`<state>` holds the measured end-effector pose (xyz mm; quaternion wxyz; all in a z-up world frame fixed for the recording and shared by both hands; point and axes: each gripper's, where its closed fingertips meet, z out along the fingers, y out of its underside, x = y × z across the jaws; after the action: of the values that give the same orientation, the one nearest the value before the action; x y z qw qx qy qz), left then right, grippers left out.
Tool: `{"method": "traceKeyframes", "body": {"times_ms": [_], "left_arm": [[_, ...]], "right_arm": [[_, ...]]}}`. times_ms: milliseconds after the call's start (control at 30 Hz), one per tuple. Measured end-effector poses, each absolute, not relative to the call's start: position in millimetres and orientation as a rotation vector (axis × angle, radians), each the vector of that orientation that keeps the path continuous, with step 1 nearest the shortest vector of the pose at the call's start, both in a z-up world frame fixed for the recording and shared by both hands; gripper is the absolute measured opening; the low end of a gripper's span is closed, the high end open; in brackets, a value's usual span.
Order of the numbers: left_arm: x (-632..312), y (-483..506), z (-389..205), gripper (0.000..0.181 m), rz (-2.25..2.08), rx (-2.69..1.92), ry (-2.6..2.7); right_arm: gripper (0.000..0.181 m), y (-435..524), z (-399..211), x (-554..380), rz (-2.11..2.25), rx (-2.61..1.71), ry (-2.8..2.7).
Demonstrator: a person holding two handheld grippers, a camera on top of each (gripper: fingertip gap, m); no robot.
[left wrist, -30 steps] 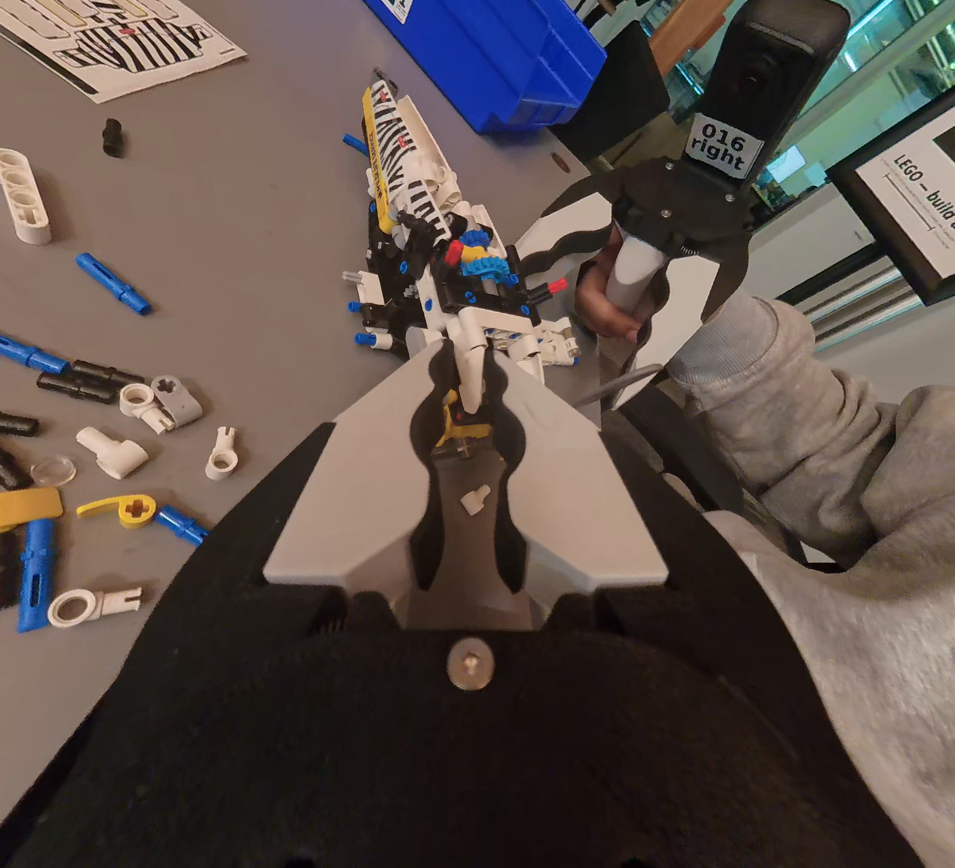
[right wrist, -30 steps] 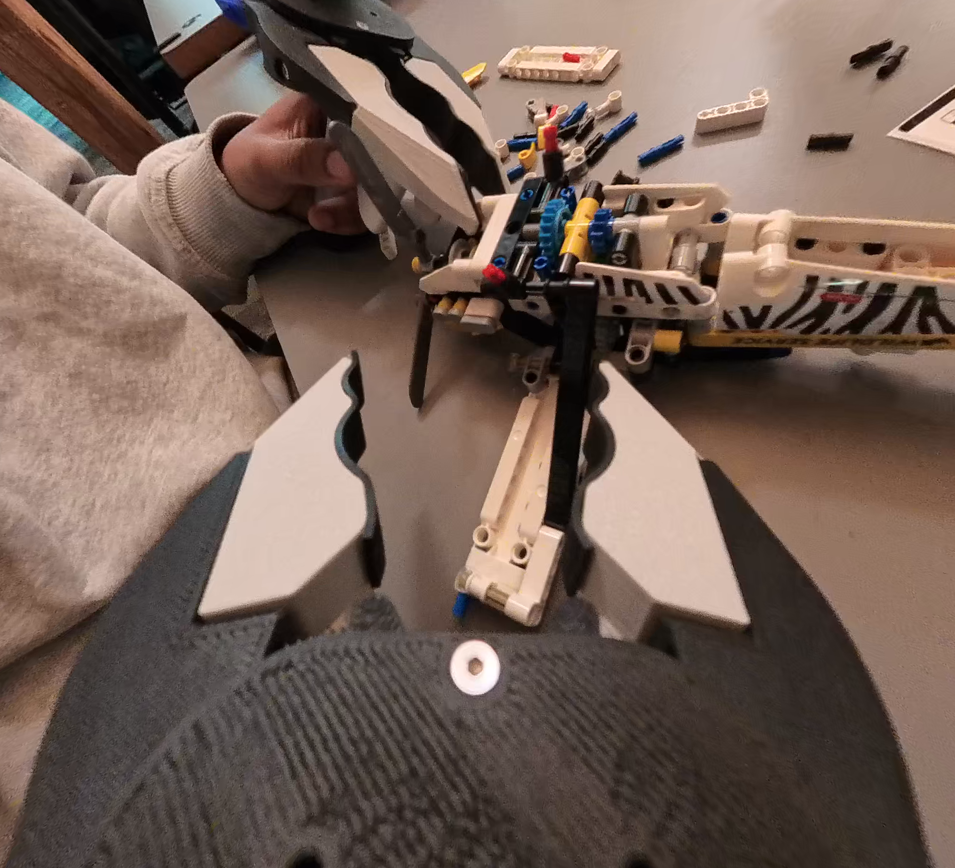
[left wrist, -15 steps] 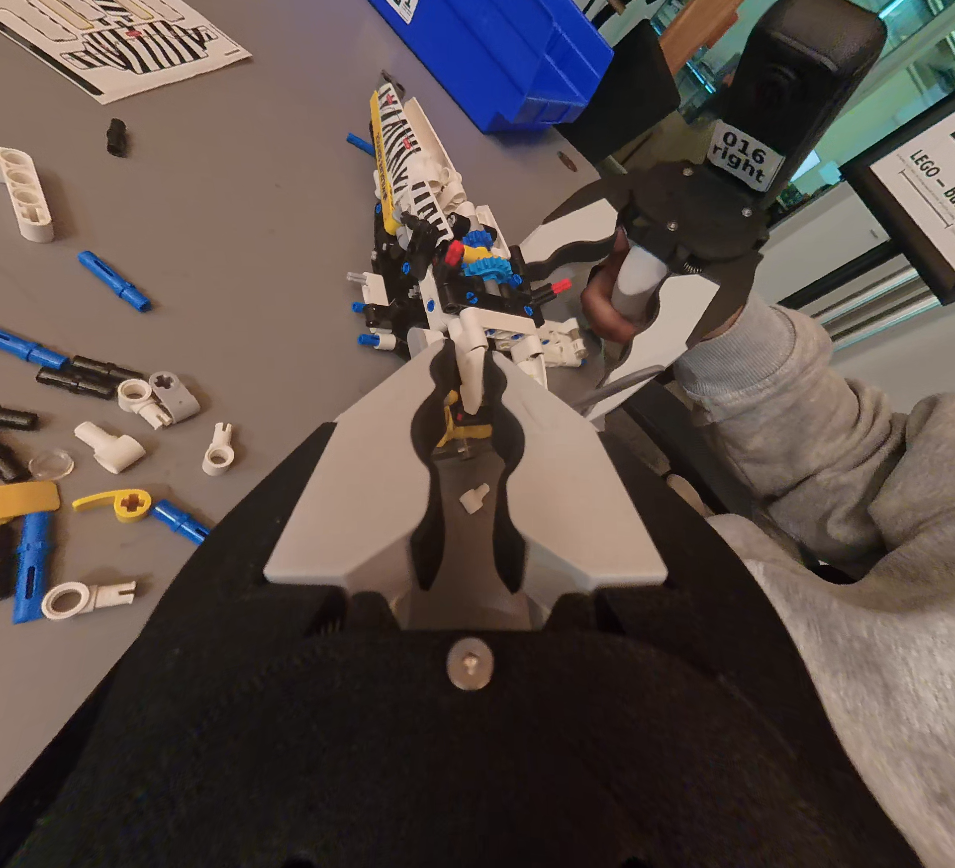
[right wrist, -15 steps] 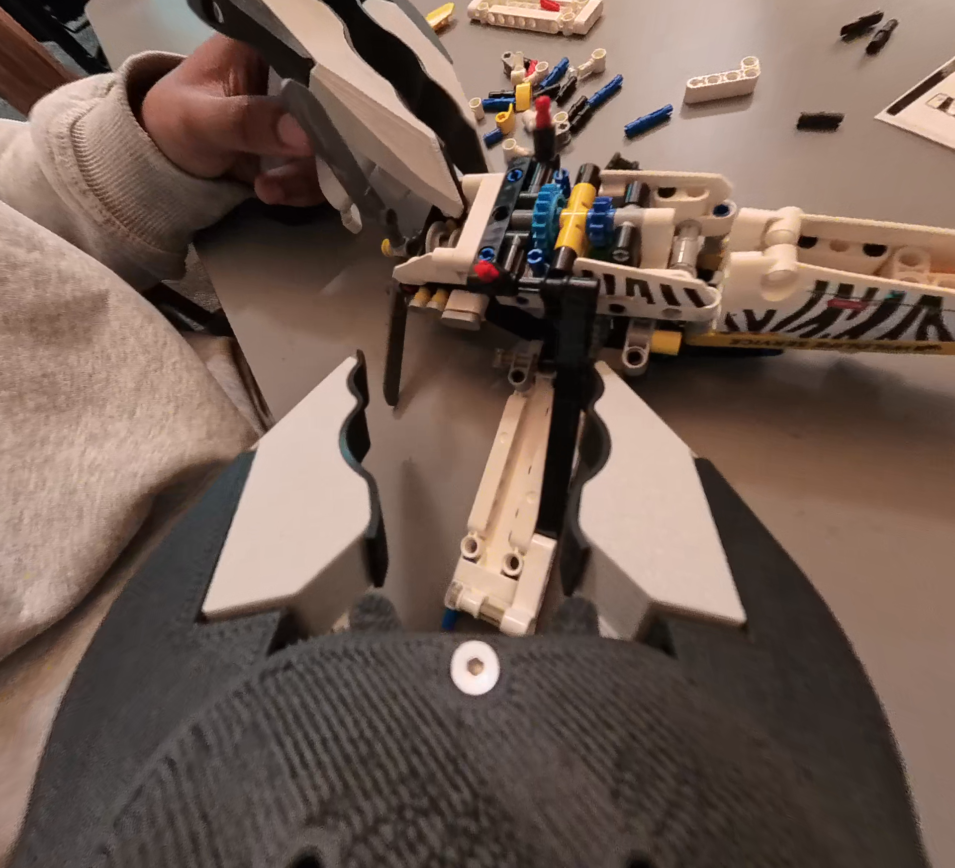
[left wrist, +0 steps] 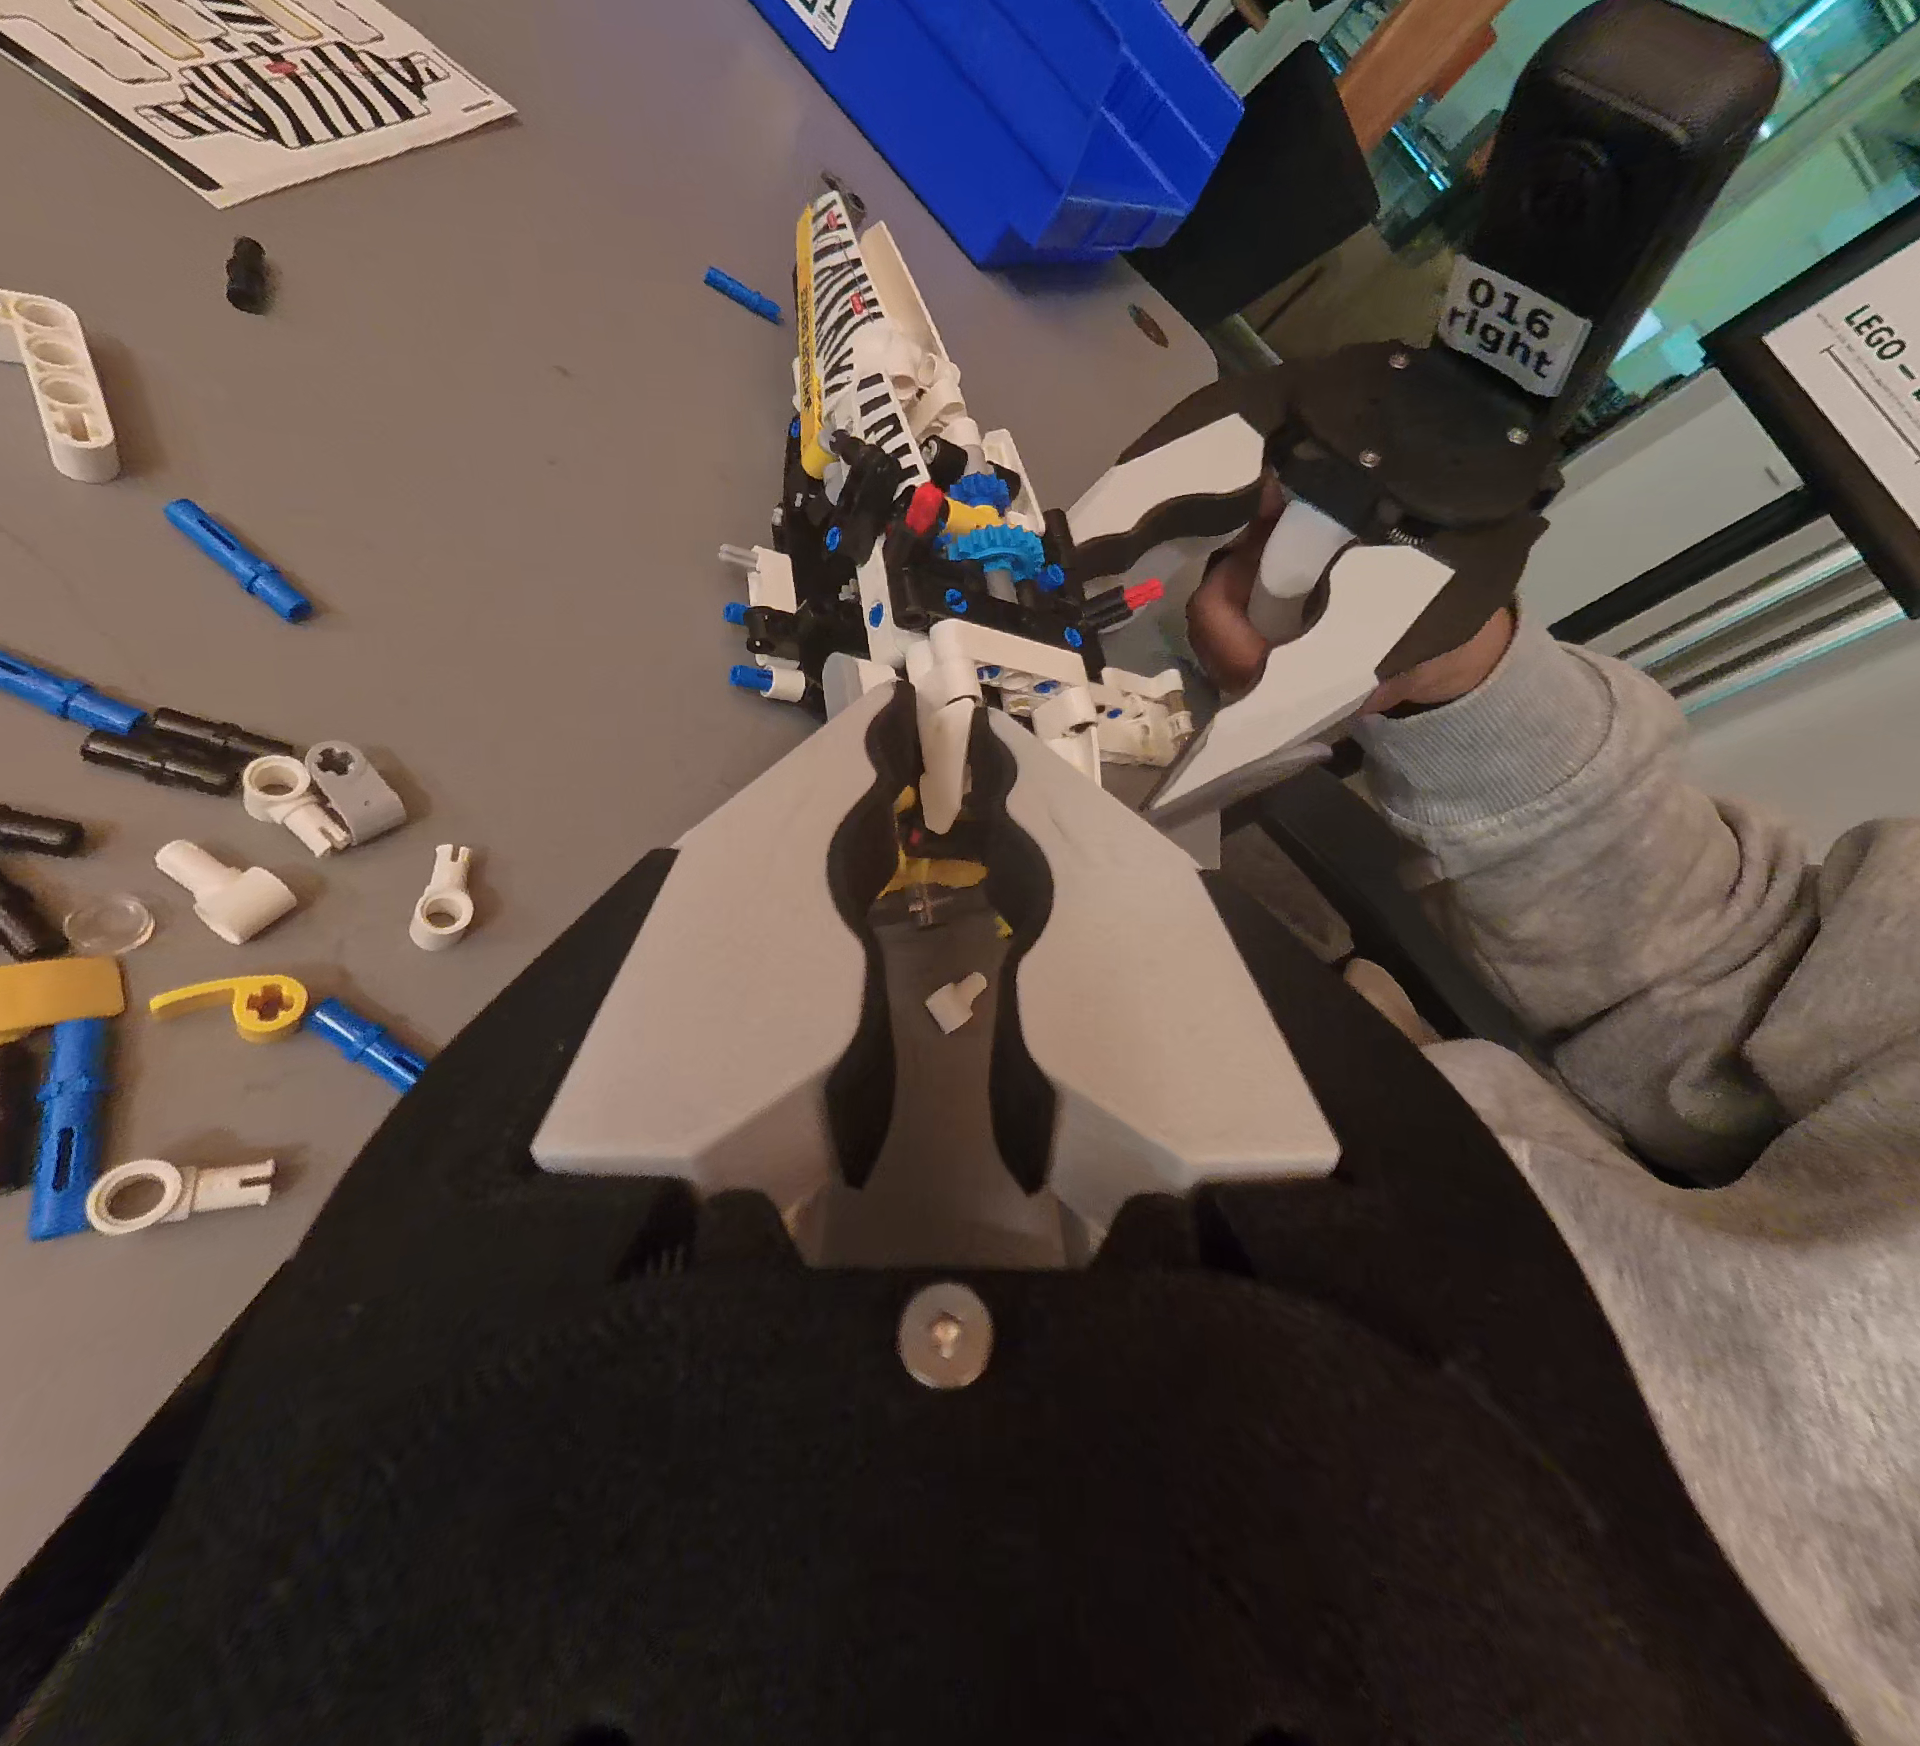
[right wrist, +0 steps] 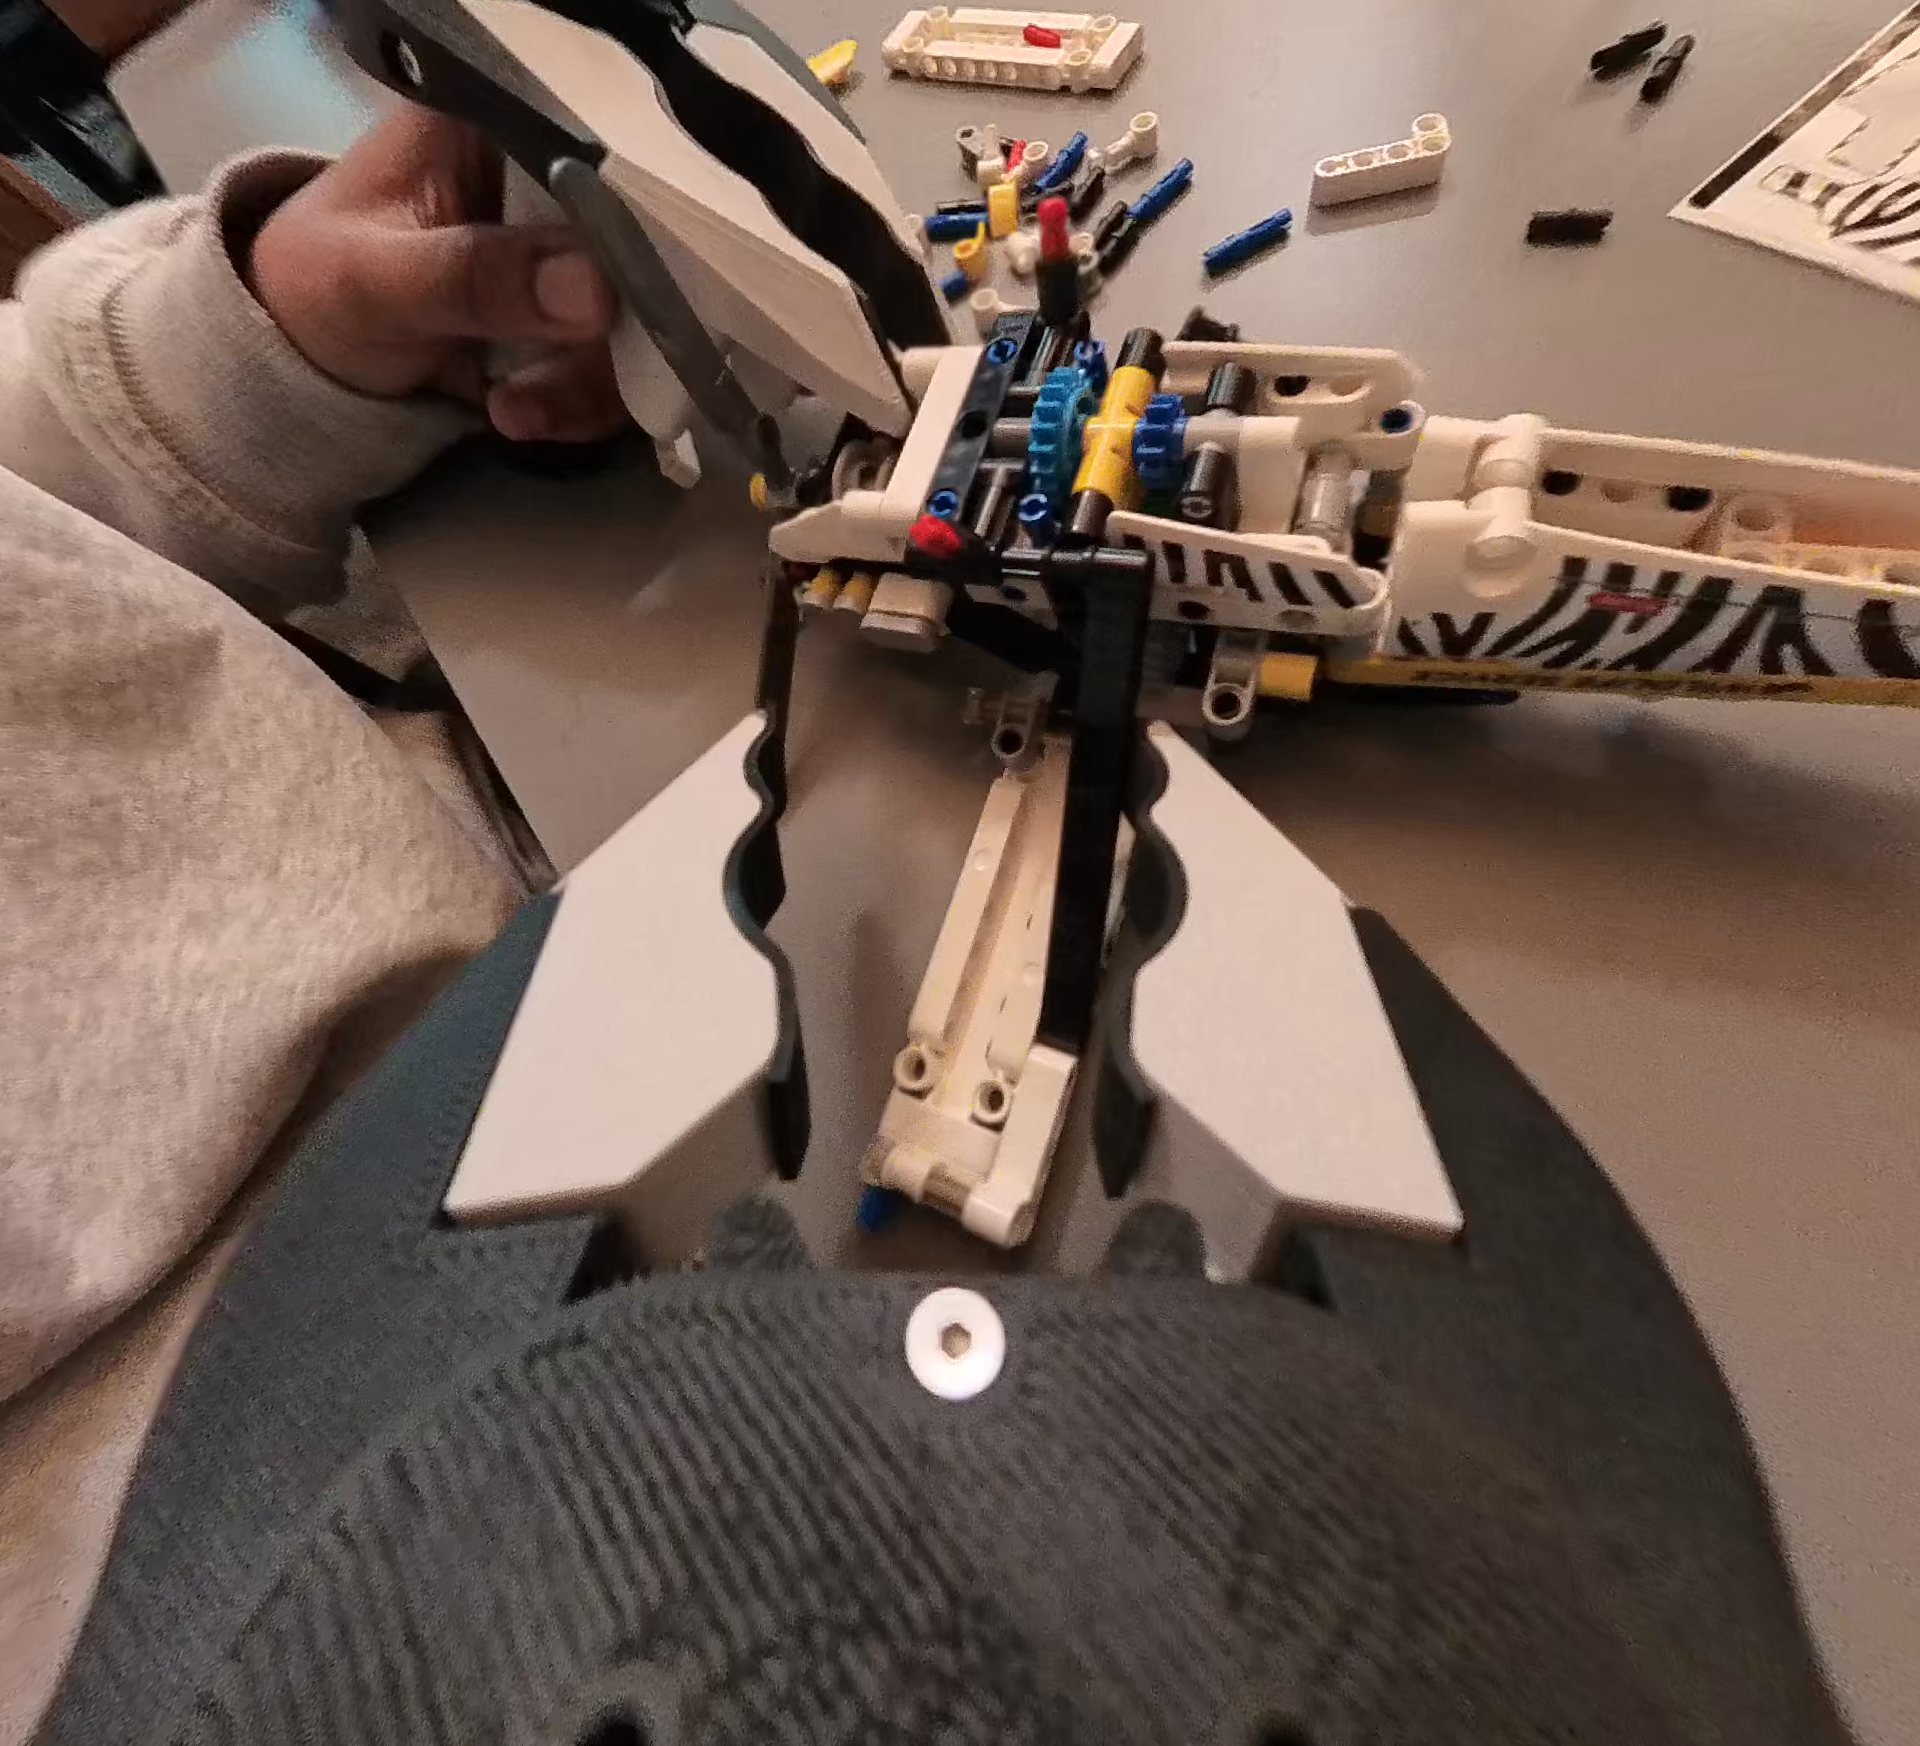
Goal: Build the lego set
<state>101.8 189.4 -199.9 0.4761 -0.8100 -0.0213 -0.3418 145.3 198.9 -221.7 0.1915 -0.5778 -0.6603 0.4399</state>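
On grey table (left wrist: 540,449): model (right wrist: 1195,491) lying near edge. My left gripper (left wrist: 940,761) clamped on its white end piece; right gripper (right wrist: 951,875) spread wide, side arm between fingers, ungripped. Step, I judge: steadying model. Next: close right, seat arm squarely.

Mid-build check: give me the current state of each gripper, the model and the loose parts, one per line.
left gripper: shut on a white piece at the model's end.
right gripper: open, straddling the model's white-and-black side arm, right finger against it.
lego model: partly built, lying on the table.
loose parts: scattered, unattached.
sticker sheet: flat on the table.
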Motion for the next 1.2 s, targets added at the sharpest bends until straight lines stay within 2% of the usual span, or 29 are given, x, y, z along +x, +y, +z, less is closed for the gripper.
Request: {"method": "traceKeyframes", "body": {"times_ms": [400, 667, 933, 1133, 1200], "left_arm": [[98.9, 190.0, -200.6, 0.008, -0.803, -1.981, -0.077], [99.1, 189.5, -200.8, 0.007, -0.797, -1.983, -0.077], [99.6, 188.9, -200.9, 0.008, -0.807, -1.984, -0.077], [99.9, 188.8, -200.8, 0.008, -0.809, -1.982, -0.077], [99.7, 188.9, -200.8, 0.008, -0.81, -1.983, -0.078]], "right_arm": [[0.048, 202.2, -222.7, 143.1, 1.319, -1.661, -1.861], [0.055, 199.1, -224.1, 141.2, 1.251, -1.679, -1.811], [0.058, 203.2, -234.5, 133.9, 0.844, -1.633, -1.662], [0.038, 212.0, -233.2, 132.6, 0.853, -1.672, -1.567], [0.037, 212.0, -233.2, 132.5, 0.862, -1.68, -1.563]]}}
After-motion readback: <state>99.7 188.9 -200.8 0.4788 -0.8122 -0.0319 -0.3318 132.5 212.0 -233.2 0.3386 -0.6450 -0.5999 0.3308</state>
